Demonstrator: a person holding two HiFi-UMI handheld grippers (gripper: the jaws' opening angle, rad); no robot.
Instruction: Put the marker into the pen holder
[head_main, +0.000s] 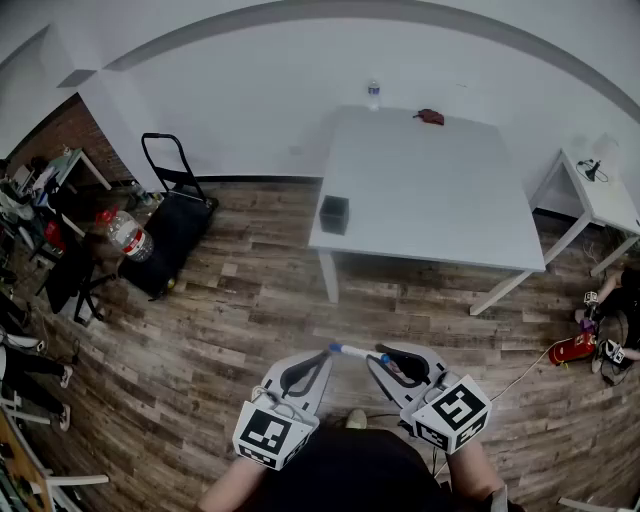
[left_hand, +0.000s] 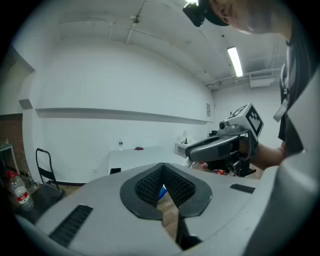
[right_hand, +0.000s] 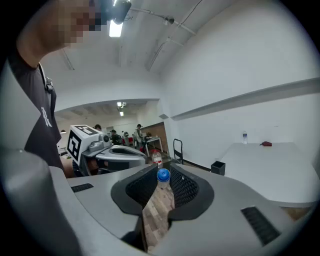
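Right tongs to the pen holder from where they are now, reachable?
Probably not. The right tongs, gripping the marker, sit close to the person, while the pen holder stands on the table at its near corner across open floor. Nothing blocks the way; stepping closer seems needed.

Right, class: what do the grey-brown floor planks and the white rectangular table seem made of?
Grey-brown floor planks: wood or wood-look laminate, matt; grain streaks and plank seams show.
White rectangular table: smooth, matt top, perhaps laminate or painted board; no grain visible.
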